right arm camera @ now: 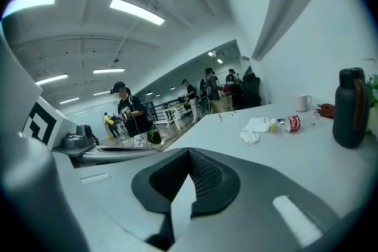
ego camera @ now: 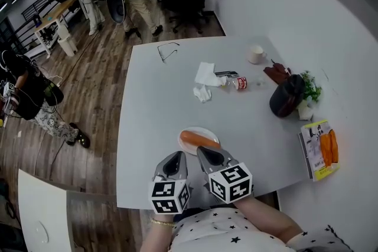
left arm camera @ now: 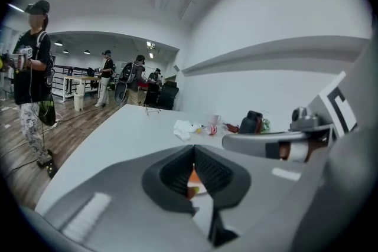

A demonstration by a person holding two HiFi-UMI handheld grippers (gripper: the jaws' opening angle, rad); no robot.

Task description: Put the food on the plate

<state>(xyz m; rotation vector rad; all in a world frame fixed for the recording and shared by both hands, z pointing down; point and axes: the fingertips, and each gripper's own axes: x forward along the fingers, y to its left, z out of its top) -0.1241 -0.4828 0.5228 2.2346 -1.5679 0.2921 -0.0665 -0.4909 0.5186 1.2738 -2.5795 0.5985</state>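
Left tongs (ego camera: 176, 156) and right tongs (ego camera: 204, 151) are sitting closed, empty, lower centre, beside round white plate (ego camera: 208, 131) on grey table (ego camera: 165, 97); long orange food (ego camera: 198, 140) is lying on it. Likely best backing away without nudging plate.

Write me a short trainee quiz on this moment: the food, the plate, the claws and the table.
1. True or false: the orange food lies on the white plate.
2. Multiple choice: the right claw is A) wide open over the plate, B) shut with nothing in it, C) shut on the food.
3. Short answer: what dark upright thing stands beside the potted plant at the far right of the table?

Key
1. True.
2. B.
3. The dark bottle.
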